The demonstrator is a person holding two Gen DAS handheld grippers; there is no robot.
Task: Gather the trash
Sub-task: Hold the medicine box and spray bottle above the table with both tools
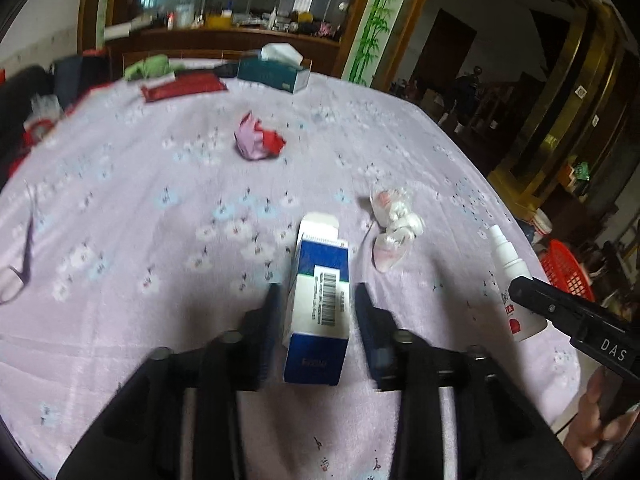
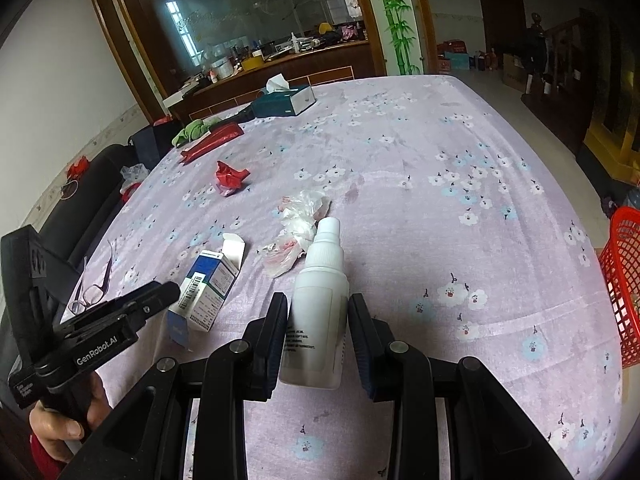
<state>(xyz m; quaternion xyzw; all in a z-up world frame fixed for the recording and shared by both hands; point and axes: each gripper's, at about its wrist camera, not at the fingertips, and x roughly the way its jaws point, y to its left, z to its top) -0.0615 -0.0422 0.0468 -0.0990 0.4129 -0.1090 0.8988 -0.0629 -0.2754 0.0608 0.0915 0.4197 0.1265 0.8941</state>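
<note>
Trash lies on the floral-clothed bench: a blue-and-white carton between the wide left claw, a white spray bottle between the wide right claw. Centre each, then squeeze evenly, judging by the gaps. Crumpled plastic sits at twelve o'clock. Only the right view shows eyeglasses at nine; the red basket at three shows better there.

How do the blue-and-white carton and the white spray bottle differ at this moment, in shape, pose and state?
The carton is a blue-and-white box with a barcode; the spray bottle is round and plain white. The carton's top flap stands open; the spray bottle's cap looks closed. The carton sits between the left gripper fingers, the spray bottle between the right gripper fingers. Both lie on the floral cloth, with neither clearly clamped yet.
</note>
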